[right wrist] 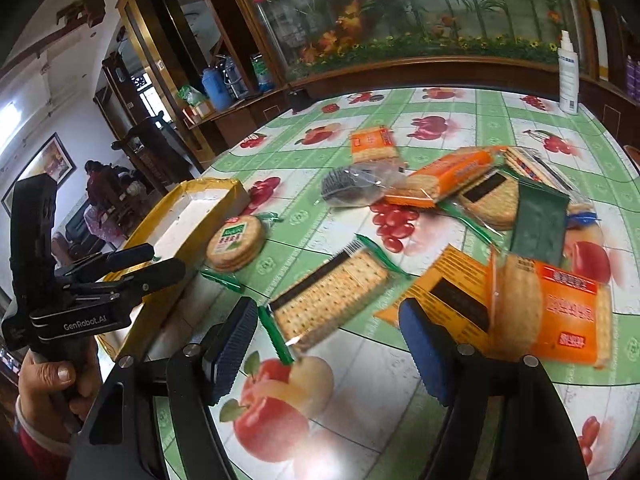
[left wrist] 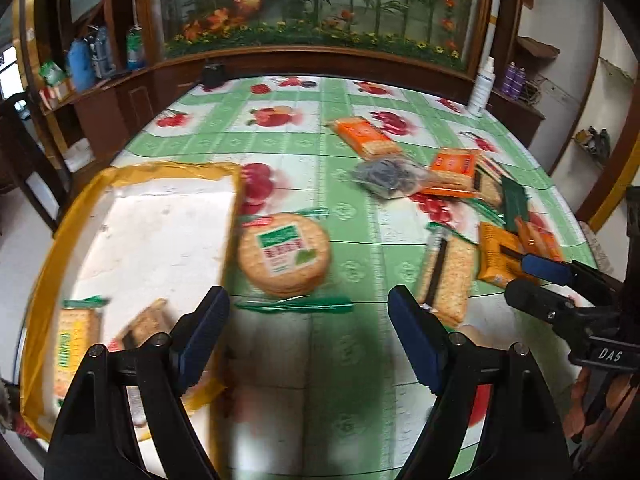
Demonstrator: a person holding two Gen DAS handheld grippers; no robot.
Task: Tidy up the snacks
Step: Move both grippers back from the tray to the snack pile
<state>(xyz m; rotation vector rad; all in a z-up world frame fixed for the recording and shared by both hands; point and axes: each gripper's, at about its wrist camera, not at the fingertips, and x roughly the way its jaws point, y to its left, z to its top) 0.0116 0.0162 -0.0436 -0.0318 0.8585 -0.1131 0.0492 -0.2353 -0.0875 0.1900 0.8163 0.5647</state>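
Observation:
A yellow-rimmed white tray (left wrist: 132,176) lies at the table's left and holds two cracker packs (left wrist: 76,340). A round cracker pack with a green label (left wrist: 284,254) lies just right of the tray, ahead of my open, empty left gripper (left wrist: 308,320). My right gripper (right wrist: 332,336) is open and empty just in front of a rectangular cracker pack (right wrist: 332,296). Orange packs (right wrist: 556,308) lie to its right. The tray (right wrist: 208,188) and the round pack (right wrist: 236,242) also show in the right wrist view.
More snack packs lie mid-table: an orange pack (left wrist: 366,136), a dark bag (left wrist: 386,178), green-wrapped packs (right wrist: 536,216). A white spray bottle (right wrist: 568,76) stands at the far right edge. A wooden cabinet with a flower mural (left wrist: 320,20) backs the table.

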